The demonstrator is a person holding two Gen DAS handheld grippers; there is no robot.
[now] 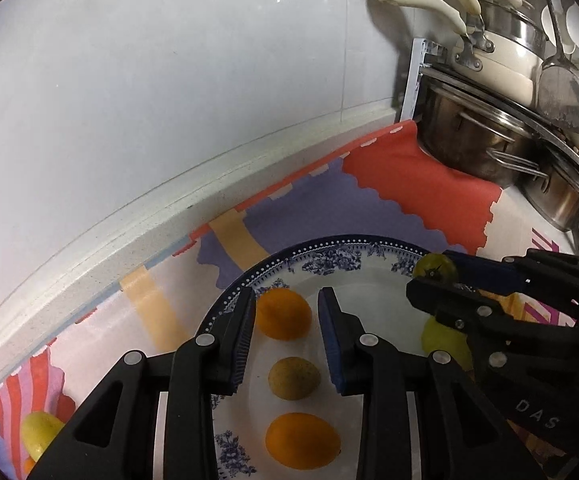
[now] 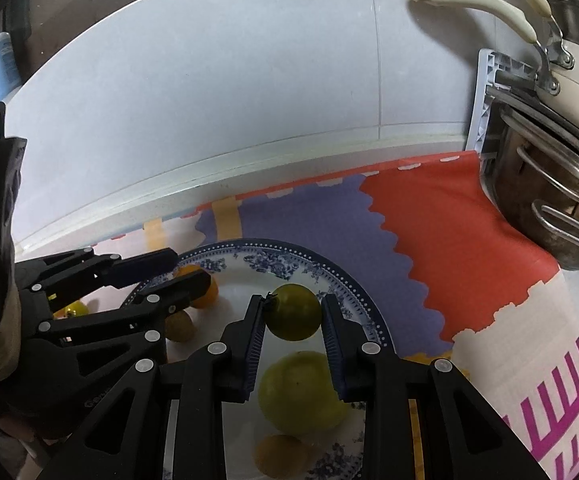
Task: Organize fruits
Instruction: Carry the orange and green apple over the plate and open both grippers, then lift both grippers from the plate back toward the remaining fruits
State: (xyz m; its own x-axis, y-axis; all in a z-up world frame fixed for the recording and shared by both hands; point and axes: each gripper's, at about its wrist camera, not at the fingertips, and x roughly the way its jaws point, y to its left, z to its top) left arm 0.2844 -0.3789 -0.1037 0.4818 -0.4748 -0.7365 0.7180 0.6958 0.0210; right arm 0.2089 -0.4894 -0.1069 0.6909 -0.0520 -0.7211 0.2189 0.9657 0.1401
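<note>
A white tiled wall [image 1: 169, 80] stands behind the bench, which is covered by a patterned cloth [image 2: 449, 232] in red, purple and pale patches. At the bench's right end a stack of steel pots [image 1: 489, 148] sits with a cream pan [image 1: 501, 60] on top.

On the cloth lies a blue-and-white plate [image 1: 329, 256], its far rim close to the back edge of the bench. The left claw [image 1: 287, 300] hangs over the plate with its jaws narrow and nothing between the pads; below it are two oranges [image 1: 283, 314] and a small brownish fruit [image 1: 294, 378] on the plate. The right claw [image 2: 293, 308] has its pads pressed on a small green fruit [image 2: 295, 312] above the plate's right part, with a larger green fruit [image 2: 301, 392] lying on the plate under it. Another yellow-green fruit [image 1: 41, 432] lies on the cloth off the plate's left side.
</note>
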